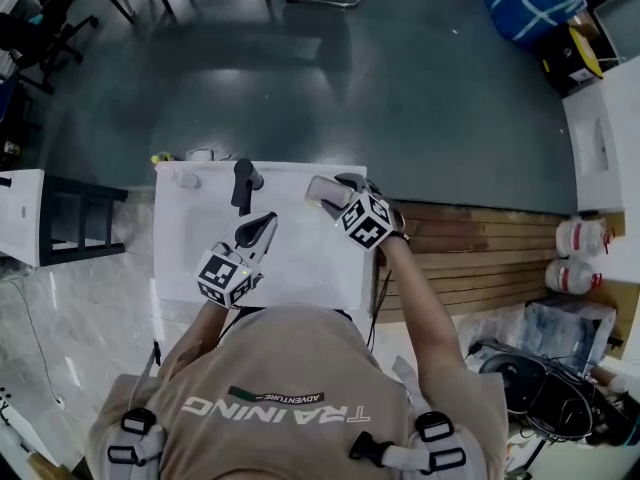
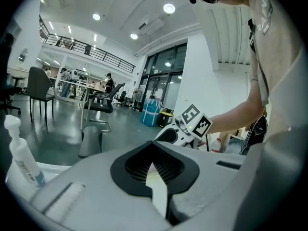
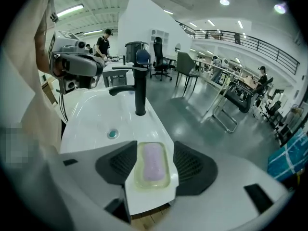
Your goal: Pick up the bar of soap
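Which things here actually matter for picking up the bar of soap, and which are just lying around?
For the job:
bar of soap
soap dish holding it
right gripper, open, jaws either side of the dish

Just lying about:
faucet
bottle
white jugs
blue bag

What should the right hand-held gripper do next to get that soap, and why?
Probably lower a little and close on the bar of soap. The right hand-held gripper stands open, its pads on either side of the soap dish at the corner of the sink, and nothing is pinched yet. The bar lies centred between them.
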Tool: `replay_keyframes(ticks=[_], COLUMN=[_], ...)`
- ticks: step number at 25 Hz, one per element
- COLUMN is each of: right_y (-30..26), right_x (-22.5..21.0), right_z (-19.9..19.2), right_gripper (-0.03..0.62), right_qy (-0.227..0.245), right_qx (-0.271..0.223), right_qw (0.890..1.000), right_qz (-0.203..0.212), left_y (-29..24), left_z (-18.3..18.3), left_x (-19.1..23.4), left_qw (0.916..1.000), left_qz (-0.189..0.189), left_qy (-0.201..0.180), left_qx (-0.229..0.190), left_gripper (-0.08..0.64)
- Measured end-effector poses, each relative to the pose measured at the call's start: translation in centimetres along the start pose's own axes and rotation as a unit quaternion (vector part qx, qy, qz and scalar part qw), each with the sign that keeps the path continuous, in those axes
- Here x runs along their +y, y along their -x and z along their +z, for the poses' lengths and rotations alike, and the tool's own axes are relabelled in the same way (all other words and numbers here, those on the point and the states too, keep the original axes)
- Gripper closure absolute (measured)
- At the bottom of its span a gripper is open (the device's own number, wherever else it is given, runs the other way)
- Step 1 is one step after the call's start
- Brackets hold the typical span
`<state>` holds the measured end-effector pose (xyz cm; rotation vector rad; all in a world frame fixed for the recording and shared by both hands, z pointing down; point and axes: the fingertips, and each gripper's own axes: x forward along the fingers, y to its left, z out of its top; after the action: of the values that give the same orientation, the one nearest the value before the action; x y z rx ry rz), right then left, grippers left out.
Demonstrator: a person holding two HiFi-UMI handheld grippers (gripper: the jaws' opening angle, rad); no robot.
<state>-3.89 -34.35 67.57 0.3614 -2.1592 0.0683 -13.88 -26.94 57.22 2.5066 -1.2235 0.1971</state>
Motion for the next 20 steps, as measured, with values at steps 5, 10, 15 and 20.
replay_keyframes(ticks=[5, 10, 15, 20], right_y=[-1.5, -3.4, -4.8, -6.0], right_x=[0.2, 0.4, 1.1, 1.1], right_z=[-1.1, -2.3, -3.0, -4.2], right_gripper=[0.377, 0.377, 0.377, 0.377], right_qy=[0.027, 0.045, 0.054, 0.067], right_qx=[0.039, 0.076, 0.115, 0.142], right_qw=[0.998, 0.994, 0.987, 0.982], right_qz=[0.030, 0.061, 0.096, 0.103], left_y=[-0.2, -0.2, -0.2, -0.2], left_z=[0.0, -0.1, -0.2, -0.3], left_x=[0.3, 0.4, 0.8, 1.1], left_qw=[1.0000, 0.9999, 0.9998, 0.9996], left_qz=[0.004, 0.008, 0.009, 0.009], left_qy=[0.003, 0.008, 0.015, 0.021], left_qx=[-0.006, -0.008, -0.012, -0.017], left_gripper=[0.568, 0.568, 0.568, 0.568])
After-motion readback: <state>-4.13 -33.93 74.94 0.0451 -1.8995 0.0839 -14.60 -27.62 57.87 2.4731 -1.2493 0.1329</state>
